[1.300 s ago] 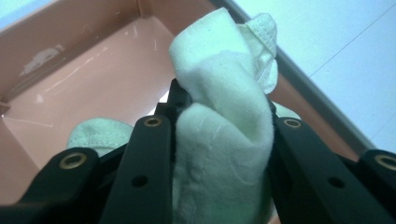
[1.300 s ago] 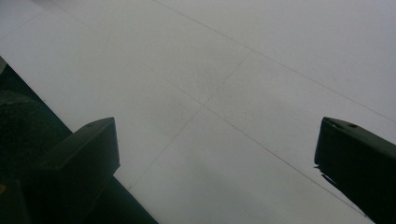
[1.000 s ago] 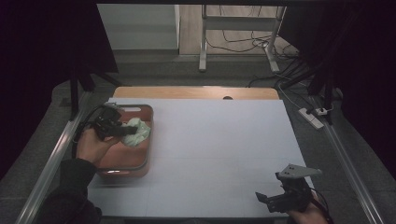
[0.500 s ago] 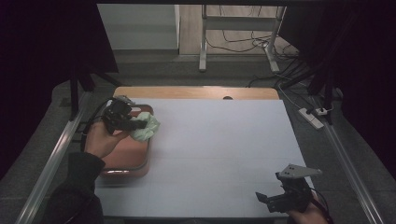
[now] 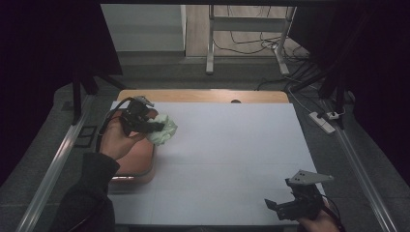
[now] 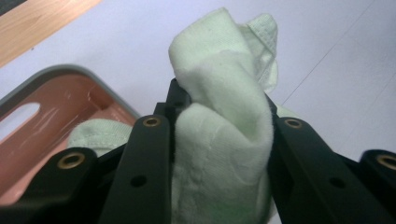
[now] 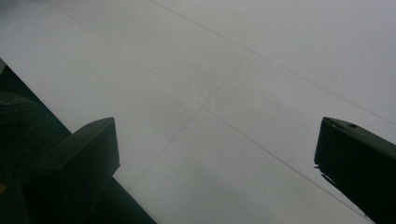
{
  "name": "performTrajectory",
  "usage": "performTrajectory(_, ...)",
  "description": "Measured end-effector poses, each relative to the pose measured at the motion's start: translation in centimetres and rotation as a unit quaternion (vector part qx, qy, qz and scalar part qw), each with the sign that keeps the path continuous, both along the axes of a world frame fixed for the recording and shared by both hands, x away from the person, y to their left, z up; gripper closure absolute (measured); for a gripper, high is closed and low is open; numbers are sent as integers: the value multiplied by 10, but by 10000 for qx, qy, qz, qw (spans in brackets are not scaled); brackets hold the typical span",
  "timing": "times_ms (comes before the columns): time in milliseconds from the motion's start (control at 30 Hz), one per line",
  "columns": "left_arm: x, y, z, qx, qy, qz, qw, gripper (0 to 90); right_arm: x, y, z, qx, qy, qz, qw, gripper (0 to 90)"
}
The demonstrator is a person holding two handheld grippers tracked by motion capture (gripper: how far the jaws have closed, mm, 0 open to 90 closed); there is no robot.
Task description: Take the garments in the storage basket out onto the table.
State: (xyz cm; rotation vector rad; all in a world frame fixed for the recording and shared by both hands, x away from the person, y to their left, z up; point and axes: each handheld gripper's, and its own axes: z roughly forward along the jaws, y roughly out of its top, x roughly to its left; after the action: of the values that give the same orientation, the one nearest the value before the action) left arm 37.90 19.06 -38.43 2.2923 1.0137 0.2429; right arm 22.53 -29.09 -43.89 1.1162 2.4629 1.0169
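Holding pale green cloth in left hand-held gripper, above orange tray

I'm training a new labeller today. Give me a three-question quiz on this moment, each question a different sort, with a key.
1. True or false: the left hand-held gripper is clamped on the pale green cloth.
2. The right hand-held gripper is: A) open above the white table; B) gripping the cloth; C) inside the tray.
3. Fill in: the pinkish-red tray sits at the table's ____ side in the high view.

Key: 1 true; 2 A; 3 left.
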Motion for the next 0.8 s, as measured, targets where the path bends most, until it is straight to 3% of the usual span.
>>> performTrajectory(367,7,-27,1,2,-30,-259,9997,688,0,0,0,8,7,0,10000,0)
performTrajectory(800,16,-65,-11,54,-108,-656,9978,682,0,-1,0,43,11,-11,10000,0)
